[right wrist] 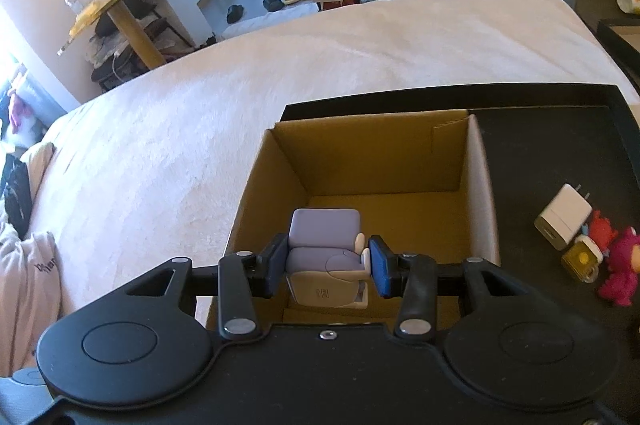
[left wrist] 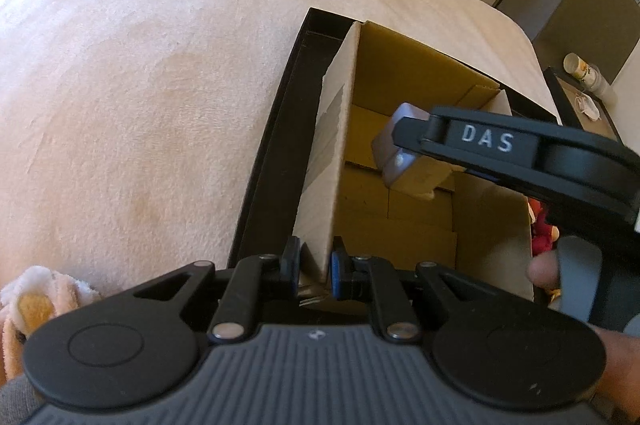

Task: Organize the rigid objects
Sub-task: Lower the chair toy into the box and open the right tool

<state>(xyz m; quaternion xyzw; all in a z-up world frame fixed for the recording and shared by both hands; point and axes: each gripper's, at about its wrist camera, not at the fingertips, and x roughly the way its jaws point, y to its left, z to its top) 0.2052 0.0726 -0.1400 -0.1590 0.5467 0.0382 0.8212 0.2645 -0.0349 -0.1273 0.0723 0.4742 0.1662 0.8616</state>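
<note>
The left gripper [left wrist: 314, 267] pinches the cardboard box [left wrist: 332, 153] wall; the right gripper [right wrist: 329, 267] holds a lilac charger [right wrist: 326, 251] above it.

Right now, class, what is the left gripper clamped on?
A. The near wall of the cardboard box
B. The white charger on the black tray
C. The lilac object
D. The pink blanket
A: in the left wrist view the left gripper is shut on the near wall of the cardboard box, while the right gripper holds the lilac object over the box.
</note>
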